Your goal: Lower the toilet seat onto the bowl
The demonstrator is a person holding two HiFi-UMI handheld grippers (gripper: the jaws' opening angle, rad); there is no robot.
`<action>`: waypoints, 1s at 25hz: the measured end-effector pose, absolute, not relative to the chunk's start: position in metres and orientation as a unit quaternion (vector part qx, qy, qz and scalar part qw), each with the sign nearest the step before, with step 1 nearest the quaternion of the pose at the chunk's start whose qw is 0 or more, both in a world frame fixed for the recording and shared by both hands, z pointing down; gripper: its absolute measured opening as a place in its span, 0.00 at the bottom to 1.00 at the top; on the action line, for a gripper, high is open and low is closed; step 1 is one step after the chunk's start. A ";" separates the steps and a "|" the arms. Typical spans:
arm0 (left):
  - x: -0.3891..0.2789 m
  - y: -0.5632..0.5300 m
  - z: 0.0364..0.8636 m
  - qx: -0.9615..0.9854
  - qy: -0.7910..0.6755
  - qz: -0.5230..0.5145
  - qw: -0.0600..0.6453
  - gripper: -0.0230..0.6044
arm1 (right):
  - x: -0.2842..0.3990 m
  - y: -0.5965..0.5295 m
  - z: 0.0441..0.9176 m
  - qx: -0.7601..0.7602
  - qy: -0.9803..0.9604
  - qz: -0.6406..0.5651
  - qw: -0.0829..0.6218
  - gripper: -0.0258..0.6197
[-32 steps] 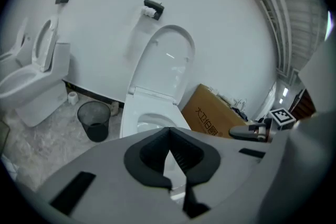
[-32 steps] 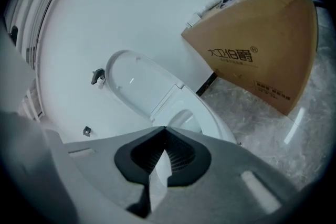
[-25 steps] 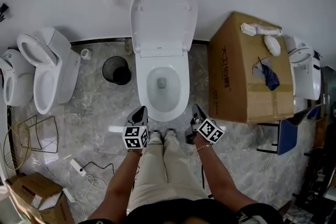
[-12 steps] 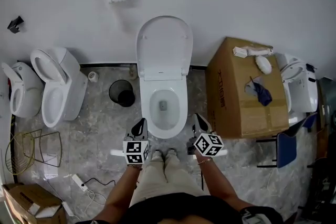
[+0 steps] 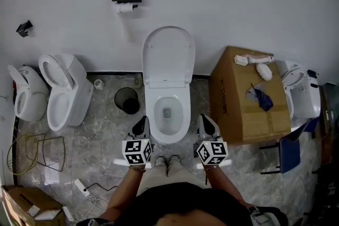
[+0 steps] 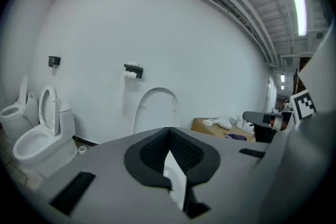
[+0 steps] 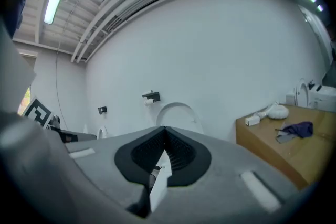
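Toilets: from the head view I count one bowl ahead and two spare toilets at left.
Cardboard box: I can't read the side print.
Toilet seat: upright against the wall, off the bowl.
Ceiling light: only the gripper views show it.
Left gripper, right gripper: both closed, empty.

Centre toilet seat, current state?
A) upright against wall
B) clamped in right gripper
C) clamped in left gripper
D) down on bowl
A: the seat stands upright against the wall, leaving the bowl uncovered.
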State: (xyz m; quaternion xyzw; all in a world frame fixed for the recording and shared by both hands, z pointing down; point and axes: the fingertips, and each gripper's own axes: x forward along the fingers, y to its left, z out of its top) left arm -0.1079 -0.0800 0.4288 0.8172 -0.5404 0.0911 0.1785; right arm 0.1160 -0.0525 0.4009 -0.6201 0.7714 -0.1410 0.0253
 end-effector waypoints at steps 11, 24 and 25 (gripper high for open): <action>-0.103 -0.057 0.390 0.824 -0.546 0.108 0.109 0.04 | 0.114 -0.019 0.352 -0.622 0.776 -0.088 0.051 0.05; -0.105 -0.048 0.371 0.819 -0.561 0.109 0.056 0.04 | 0.133 -0.016 0.343 -0.647 0.757 -0.075 0.052 0.05; -0.104 -0.048 0.371 0.820 -0.561 0.106 0.055 0.04 | 0.133 -0.015 0.343 -0.647 0.757 -0.075 0.051 0.05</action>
